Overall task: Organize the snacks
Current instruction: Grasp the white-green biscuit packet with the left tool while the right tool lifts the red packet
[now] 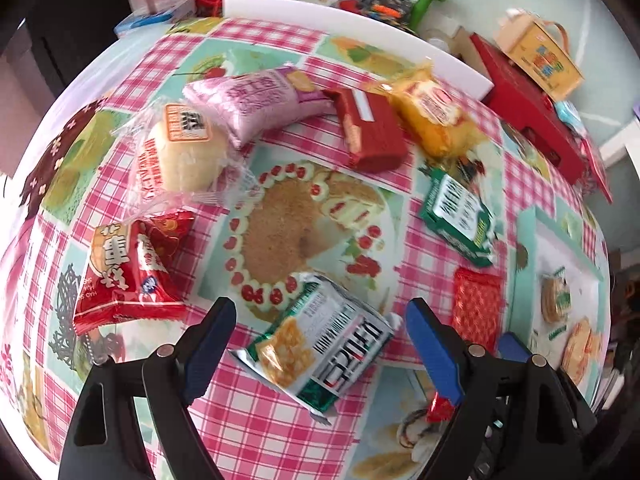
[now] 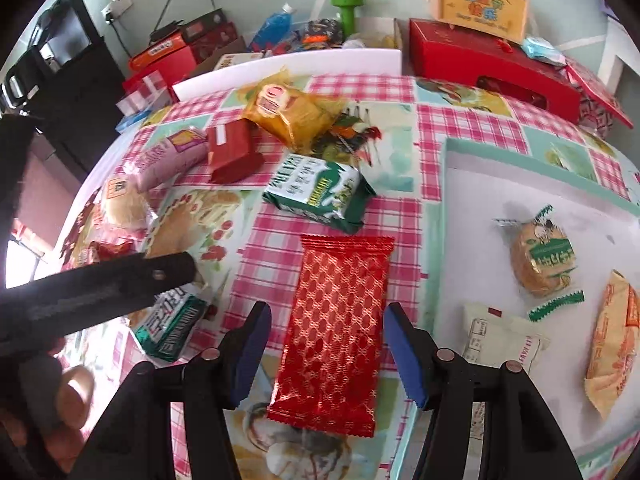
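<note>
Snacks lie scattered on a pink checked tablecloth (image 1: 280, 420). In the left wrist view my left gripper (image 1: 320, 316) points down, open, astride a green and silver cracker pack (image 1: 320, 348) without touching it. My right gripper (image 2: 326, 316) is open too. A red patterned packet (image 2: 336, 328) lies lengthwise between its blue pads, with a gap on both sides. A white tray with a teal rim (image 2: 452, 168) at the right holds a round cake in a green wrapper (image 2: 540, 256), a cream packet (image 2: 504, 340) and an orange packet (image 2: 616, 344).
Farther back lie a green pack (image 2: 320, 192), a dark red pack (image 2: 232, 152), a yellow pack (image 2: 292, 116), a pink pack (image 1: 256, 100), a wrapped bun (image 1: 180, 156) and a red bag (image 1: 128, 276). A red box (image 2: 492, 64), a yellow gift box (image 2: 480, 4) and a green dumbbell (image 2: 346, 8) crowd the floor beyond.
</note>
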Available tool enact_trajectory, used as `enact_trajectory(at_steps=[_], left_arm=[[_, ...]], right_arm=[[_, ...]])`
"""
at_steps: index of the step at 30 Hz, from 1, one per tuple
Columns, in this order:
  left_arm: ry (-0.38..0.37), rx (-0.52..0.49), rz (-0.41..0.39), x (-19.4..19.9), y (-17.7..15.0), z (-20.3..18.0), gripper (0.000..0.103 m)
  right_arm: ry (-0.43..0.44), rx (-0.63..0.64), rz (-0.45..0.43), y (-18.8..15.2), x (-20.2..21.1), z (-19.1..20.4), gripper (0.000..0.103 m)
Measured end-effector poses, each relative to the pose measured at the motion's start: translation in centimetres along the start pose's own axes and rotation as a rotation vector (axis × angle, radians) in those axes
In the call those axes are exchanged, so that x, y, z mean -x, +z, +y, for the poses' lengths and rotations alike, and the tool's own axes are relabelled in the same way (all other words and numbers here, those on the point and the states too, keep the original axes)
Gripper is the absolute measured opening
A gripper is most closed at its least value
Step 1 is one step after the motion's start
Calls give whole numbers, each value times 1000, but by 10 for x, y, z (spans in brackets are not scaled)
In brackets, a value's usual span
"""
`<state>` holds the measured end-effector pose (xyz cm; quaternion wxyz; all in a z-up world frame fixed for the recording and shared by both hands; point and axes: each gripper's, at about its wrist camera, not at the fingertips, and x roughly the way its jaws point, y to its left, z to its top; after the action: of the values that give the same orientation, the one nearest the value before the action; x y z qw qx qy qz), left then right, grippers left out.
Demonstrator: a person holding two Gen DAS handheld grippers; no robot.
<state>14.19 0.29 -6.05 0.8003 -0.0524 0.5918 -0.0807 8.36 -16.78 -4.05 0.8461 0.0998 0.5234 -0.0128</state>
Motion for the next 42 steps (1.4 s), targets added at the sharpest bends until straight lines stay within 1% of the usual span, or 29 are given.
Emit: enact_trajectory(at_steps=[4, 6, 9, 11, 12, 13, 14, 15, 16, 17, 20, 26, 27, 30, 33, 35, 36, 37, 39, 42], left_arm=[[29, -46, 35, -9, -8, -5, 87], [48, -56, 36, -11, -13, -8, 87], [69, -71, 44, -16, -23, -15, 85], [100, -93, 40, -19, -26, -20, 80], [117, -104, 32, -19, -27, -22, 70], [131, -111, 24, -19, -28, -23, 62], [129, -111, 20, -19, -28, -24, 59], [125, -108, 16, -19, -28, -25, 54], [123, -102, 14, -19, -28, -23, 53], [120, -96, 13, -19, -26, -28, 52], [116, -89, 8, -17, -22, -23, 51], [132, -96, 7, -20, -11, -19, 51], [135, -96, 7, -19, -10, -19, 51], [136, -94, 7, -18, -9, -22, 51], [141, -97, 7, -19, -6, -24, 51], [143, -101, 6, -18, -5, -25, 51], [144, -101, 5, -18, -5, -25, 51], [140, -98, 3, -17, -4, -25, 51], [127, -92, -1, -15, -4, -25, 51], [117, -95, -17, -9, -2, -26, 51]], right_arm=[[3, 7, 28, -3, -7, 3, 63], [9, 17, 41, -5, -9, 6, 63], [-34, 67, 46, -9, -13, 15, 63], [-58, 87, 47, -10, -14, 19, 63], [-69, 98, 47, -11, -14, 21, 63], [-77, 107, 47, -11, -15, 22, 63], [-79, 107, 47, -11, -15, 23, 63], [-80, 107, 48, -12, -15, 22, 63], [-82, 109, 48, -12, -15, 22, 63], [-86, 111, 49, -12, -15, 22, 63], [-103, 125, 51, -13, -17, 25, 63], [-118, 132, 50, -14, -16, 27, 64], [-117, 130, 51, -14, -16, 27, 65], [-102, 122, 55, -15, -17, 28, 73], [-103, 110, 53, -13, -19, 27, 73], [-109, 106, 44, -12, -19, 26, 66], [-110, 100, 37, -10, -18, 25, 57], [-103, 84, 38, -9, -17, 22, 54], [-73, 46, 37, -8, -14, 16, 50], [-42, 18, 32, -5, -10, 12, 49]])
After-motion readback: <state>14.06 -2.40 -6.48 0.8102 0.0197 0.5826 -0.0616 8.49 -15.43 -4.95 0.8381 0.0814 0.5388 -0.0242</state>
